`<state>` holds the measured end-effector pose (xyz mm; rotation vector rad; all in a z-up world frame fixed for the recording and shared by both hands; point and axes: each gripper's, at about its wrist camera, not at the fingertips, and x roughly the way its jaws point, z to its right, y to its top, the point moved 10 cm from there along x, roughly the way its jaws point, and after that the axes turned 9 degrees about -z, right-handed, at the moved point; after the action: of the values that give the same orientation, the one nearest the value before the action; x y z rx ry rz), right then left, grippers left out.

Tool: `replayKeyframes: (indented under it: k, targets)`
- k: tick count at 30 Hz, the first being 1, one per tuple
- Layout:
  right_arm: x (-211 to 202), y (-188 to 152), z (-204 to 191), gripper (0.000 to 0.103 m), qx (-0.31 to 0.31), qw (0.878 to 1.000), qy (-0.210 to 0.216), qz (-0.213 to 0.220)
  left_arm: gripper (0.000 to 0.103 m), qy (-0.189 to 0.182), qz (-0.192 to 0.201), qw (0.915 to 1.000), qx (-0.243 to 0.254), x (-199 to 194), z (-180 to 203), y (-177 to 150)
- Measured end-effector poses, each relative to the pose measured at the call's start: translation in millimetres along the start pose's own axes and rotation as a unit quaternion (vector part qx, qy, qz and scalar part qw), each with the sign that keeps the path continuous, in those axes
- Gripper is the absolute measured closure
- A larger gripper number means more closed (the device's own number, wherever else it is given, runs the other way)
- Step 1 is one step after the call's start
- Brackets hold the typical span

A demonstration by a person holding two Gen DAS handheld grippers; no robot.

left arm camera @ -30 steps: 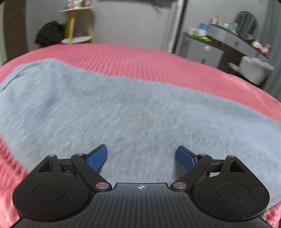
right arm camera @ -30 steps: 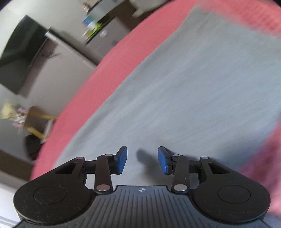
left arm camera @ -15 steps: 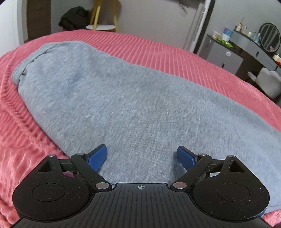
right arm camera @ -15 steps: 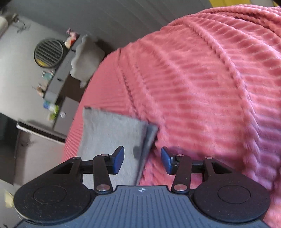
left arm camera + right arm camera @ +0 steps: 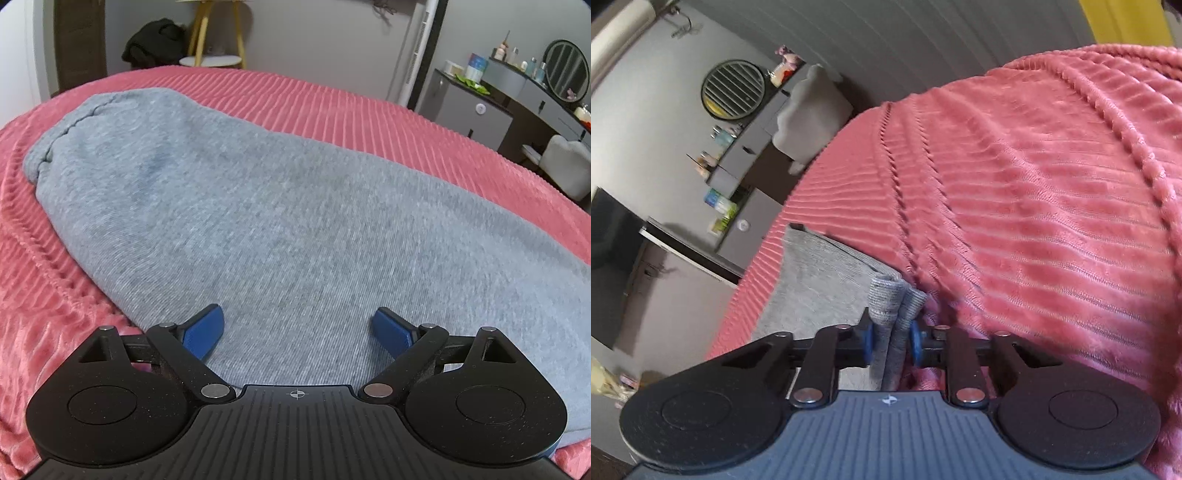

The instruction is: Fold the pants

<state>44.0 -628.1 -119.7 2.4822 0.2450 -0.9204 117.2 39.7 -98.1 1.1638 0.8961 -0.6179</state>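
Left wrist view: left gripper (image 5: 297, 330) spread wide, gripping nothing, low over grey pants (image 5: 258, 221) laid flat across pink bedspread (image 5: 369, 110). Risk here: cloth dragging and rumpling, unpinned during any pull.

Right wrist view: right gripper (image 5: 891, 343) closing, bunched hem of pants (image 5: 892, 306) between blue pads (image 5: 868, 341). Risk: only some layers caught, others slipping free on lifting; bedspread (image 5: 1034, 221) snagged too.

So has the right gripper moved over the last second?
Yes. The right gripper has travelled from mid-fabric to the pants end by the bedspread, and its closing fingers now hold the bunched hem between them.
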Motion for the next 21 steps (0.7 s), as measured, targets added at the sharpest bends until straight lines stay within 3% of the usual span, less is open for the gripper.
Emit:
replayKeyframes:
  k: [9,15,21]
  targets:
    - [-2.6,8.1,-22.1,0.086,-0.077,0.995,-0.062,0.007,0.009,-0.008,0.003,0.9999,-0.008,-2.9,0.6,1.5]
    - [-17.9,8.2,-45.3,0.088,-0.109,0.992,-0.054,0.03,0.009,-0.029,0.002,0.9991,-0.03,-4.3,-3.1,3.6]
    - [-20.1,7.0,-58.8,0.09,-0.13,0.988,-0.082,0.028,0.009,-0.04,0.001,0.9984,-0.04,-4.8,-4.5,4.2]
